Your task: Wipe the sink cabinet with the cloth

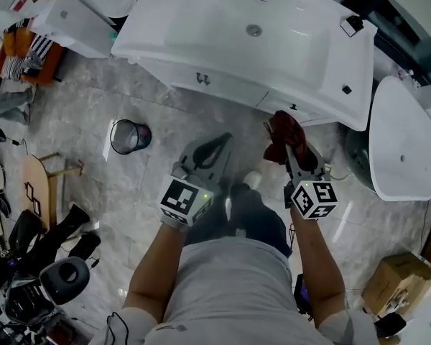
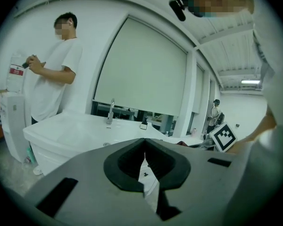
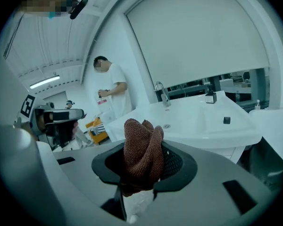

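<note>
While tight on cloth [image 1: 284, 130], right hand-held gripper [image 3: 142, 169] near sink cabinet [image 1: 226, 86] edge; left hand-held gripper [image 2: 144, 160] closed, empty.

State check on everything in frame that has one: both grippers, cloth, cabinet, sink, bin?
Left gripper: shut, nothing between its jaws.
Right gripper: shut on the cloth.
Cloth: bunched up, held off the cabinet.
Sink cabinet: front closed, cloth not on it yet.
Sink: basin empty.
Bin: upright on the floor.
</note>
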A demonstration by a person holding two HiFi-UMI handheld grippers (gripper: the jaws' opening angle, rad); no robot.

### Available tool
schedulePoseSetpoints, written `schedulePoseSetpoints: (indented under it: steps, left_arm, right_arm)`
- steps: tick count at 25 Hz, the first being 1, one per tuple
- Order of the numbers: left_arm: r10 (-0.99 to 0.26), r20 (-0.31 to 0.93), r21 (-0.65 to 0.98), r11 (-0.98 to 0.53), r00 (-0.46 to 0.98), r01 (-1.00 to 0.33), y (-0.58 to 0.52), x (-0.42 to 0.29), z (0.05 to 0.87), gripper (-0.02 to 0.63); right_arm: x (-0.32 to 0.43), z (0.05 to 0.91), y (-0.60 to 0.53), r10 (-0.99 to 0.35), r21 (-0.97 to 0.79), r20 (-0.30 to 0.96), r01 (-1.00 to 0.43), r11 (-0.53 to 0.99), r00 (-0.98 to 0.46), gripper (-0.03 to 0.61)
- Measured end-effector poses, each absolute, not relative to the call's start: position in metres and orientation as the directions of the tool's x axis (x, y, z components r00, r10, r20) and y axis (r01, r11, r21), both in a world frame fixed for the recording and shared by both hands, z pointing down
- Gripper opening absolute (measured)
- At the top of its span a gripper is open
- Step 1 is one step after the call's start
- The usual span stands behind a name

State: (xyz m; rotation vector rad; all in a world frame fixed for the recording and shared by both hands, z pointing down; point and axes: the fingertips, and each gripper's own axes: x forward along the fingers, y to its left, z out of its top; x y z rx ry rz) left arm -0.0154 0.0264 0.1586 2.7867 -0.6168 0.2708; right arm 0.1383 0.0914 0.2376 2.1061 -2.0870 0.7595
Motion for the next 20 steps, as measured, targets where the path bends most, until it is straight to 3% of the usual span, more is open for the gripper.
schedulePoseSetpoints:
  steps: [20]
  left_arm:
    - [-0.473, 0.332, 0.271, -0.781, 0.816, -0.563, 0.018, -0.082, 0.274, 0.011]
  right_arm:
    - [0.184, 0.416, 0.006, -0.865, -0.238, 0.496, -0.945, -0.224, 0.080, 0.143]
